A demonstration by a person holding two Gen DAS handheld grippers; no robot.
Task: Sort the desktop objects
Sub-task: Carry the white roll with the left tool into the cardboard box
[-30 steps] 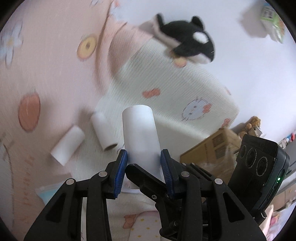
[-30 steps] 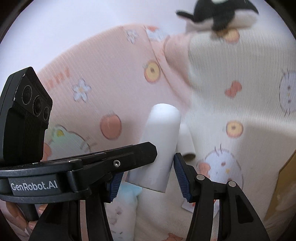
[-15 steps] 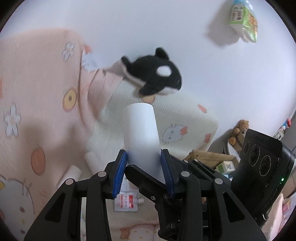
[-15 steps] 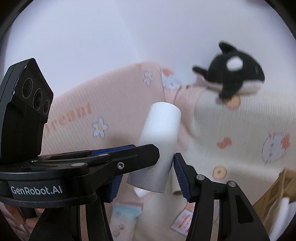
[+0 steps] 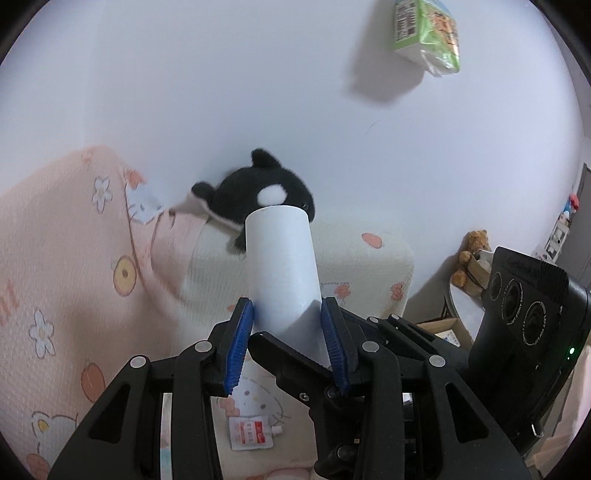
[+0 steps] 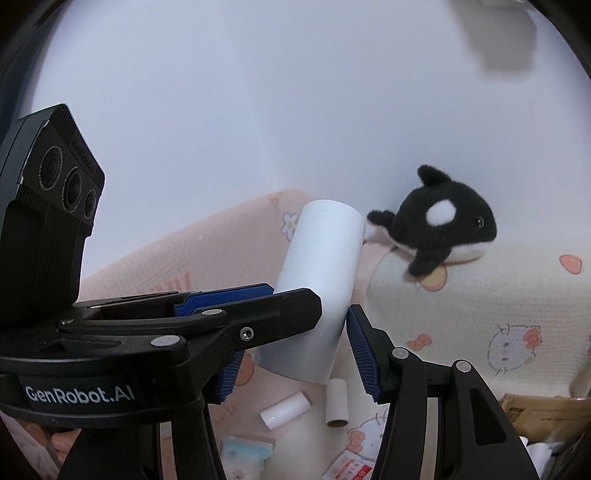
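Observation:
My left gripper (image 5: 287,341) is shut on a white paper roll (image 5: 282,264) and holds it upright, high above the patterned blanket (image 5: 66,266). My right gripper (image 6: 295,347) is shut on another white paper roll (image 6: 317,280), tilted right. Below it, two more white rolls (image 6: 285,410) (image 6: 337,406) lie on the blanket. A black and white orca plush (image 5: 255,197) sits on the cream cushion by the wall; it also shows in the right wrist view (image 6: 441,225).
A white sachet with red print (image 5: 250,434) lies on the blanket, also low in the right wrist view (image 6: 351,467). A pale blue packet (image 6: 245,452) lies near it. A cardboard box (image 6: 546,413) stands at right. A green tissue pack (image 5: 426,35) hangs on the wall.
Both grippers have risen and tilted up with their rolls. The blanket and loose rolls have dropped low in view; the wall fills more of both views.

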